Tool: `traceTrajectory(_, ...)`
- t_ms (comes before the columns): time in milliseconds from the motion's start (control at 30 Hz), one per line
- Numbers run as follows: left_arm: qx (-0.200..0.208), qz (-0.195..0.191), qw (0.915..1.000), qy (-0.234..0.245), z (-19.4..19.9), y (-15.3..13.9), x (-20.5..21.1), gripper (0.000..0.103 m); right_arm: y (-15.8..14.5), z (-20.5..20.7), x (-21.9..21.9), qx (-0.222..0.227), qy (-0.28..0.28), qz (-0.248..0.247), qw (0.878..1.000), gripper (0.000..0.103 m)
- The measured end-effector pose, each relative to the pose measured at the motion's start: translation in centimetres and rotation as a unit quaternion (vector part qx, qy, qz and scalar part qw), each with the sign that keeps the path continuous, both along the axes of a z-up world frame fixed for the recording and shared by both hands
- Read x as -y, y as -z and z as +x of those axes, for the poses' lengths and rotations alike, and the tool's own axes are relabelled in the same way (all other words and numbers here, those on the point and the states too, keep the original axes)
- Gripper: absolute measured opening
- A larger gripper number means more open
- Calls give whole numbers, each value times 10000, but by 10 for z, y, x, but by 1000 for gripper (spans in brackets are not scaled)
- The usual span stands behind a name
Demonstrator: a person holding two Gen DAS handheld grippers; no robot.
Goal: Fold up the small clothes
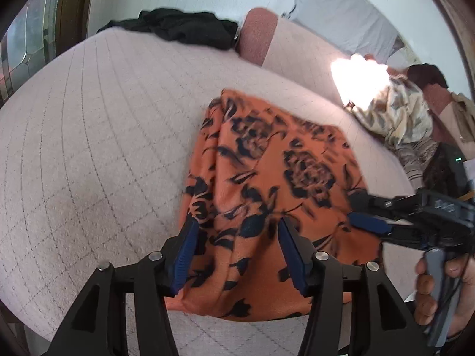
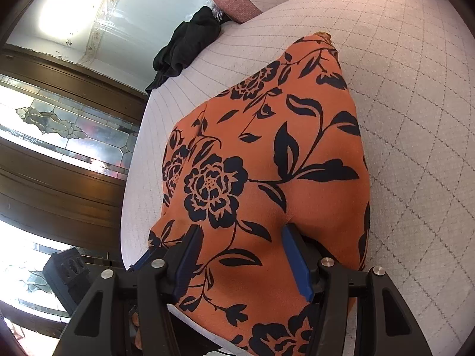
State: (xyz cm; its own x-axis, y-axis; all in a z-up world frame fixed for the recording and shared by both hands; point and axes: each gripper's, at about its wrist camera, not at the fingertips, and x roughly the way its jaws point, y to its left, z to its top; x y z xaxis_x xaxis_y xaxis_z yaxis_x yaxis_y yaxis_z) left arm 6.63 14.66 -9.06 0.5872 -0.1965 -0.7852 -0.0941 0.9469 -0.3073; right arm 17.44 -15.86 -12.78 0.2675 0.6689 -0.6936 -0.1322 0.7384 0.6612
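Observation:
An orange garment with a dark floral print [image 1: 267, 178] lies on the quilted pale bed cover [image 1: 89, 148], reaching down to the bed's near edge. My left gripper [image 1: 237, 222] hovers over its lower left part, jaws apart, with cloth lying between the blue pads and not pinched. From the right, my right gripper [image 1: 354, 207] reaches onto the garment's right edge, held by a hand [image 1: 430, 290]. In the right wrist view the garment [image 2: 267, 148] fills the middle, and the right gripper [image 2: 242, 229] stands open over it, its fingertips resting on the cloth.
A black garment [image 1: 184, 26] is bunched at the far side of the bed beside a pink cushion [image 1: 255, 35]. A pile of patterned clothes [image 1: 397, 112] sits at the right. Dark wooden doors with leaded glass [image 2: 59, 124] stand beyond the bed's edge.

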Motion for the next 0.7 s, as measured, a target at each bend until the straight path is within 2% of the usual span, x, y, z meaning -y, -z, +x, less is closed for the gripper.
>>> traceTrajectory(167, 82, 101, 9999, 18, -2, -2, 3, 56, -1, 1, -3, 5, -34, -98, 9999, 61)
traceTrajectory(367, 148, -64, 9999, -35, -3, -4, -1, 56, -1, 2, -5, -27, -53, -110, 9999, 62)
traceTrajectory(567, 191, 0, 9998, -24, -4, -7, 1, 56, -1, 2, -5, -28, -52, -106, 9999, 62)
traceTrajectory(700, 379, -45, 9992, -108, -7, -14, -2, 57, 0, 3, -5, -38, -64, -102, 9999, 62)
